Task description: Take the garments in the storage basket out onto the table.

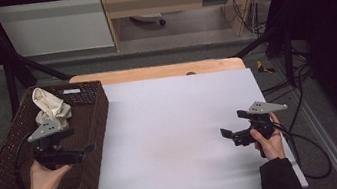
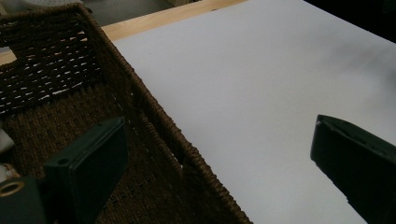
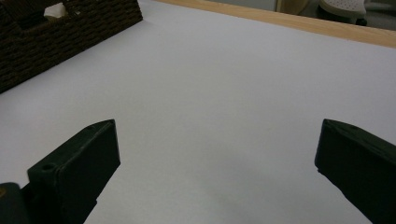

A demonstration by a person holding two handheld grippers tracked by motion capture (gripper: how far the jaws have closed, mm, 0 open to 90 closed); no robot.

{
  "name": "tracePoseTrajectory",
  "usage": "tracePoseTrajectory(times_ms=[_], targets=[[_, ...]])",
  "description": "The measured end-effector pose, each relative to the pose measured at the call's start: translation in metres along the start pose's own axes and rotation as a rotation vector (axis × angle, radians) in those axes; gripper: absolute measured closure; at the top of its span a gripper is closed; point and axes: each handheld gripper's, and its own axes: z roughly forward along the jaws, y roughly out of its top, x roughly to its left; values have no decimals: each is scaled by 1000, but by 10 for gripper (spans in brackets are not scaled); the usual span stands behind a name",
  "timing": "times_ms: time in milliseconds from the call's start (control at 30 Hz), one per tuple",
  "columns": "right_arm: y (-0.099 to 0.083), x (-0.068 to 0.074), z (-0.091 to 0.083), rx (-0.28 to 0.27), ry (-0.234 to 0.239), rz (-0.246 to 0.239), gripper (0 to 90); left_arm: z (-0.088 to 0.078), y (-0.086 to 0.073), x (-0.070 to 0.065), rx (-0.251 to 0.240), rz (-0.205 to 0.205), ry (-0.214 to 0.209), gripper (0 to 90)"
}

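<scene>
Left tool (image 1: 76, 151) hangs wide open and empty over the basket (image 1: 92, 131) rim, likely positioned for the cloth (image 1: 51, 108). Right tool (image 1: 228, 135) wide open, empty, idle above the bench (image 1: 176, 123).

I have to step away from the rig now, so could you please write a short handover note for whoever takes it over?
Left gripper: open, holding nothing, over the near right wall of the woven basket.
Right gripper: open, holding nothing, low over the white table.
Things: a cream cloth lies bunched in the basket's far end.
Done: the cloth is inside the basket.
Left: probably only to draw both grippers back, unless more items are due.
</scene>
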Motion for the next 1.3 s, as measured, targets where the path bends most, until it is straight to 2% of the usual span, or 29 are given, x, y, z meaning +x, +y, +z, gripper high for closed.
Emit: tracePoseTrajectory(times_ms=[133,400,500,767,1000,1300], targets=[[0,0,0,2,-4,0,6,-5,1,2,-3,-10,11,42],[-1,1,2,8,-5,-1,6,-14,5,6,5,-4,47,44],[-1,1,2,8,-8,-2,6,-20,7,10,-10,-16,58,45],[-1,1,2,3,-7,1,6,-35,15,18,-7,-8,92,45],[0,1,1,1,-9,0,6,-46,26,29,21,-10,131,45],[0,1,2,5,-8,-2,6,-47,39,44,51,-17,177,42]])
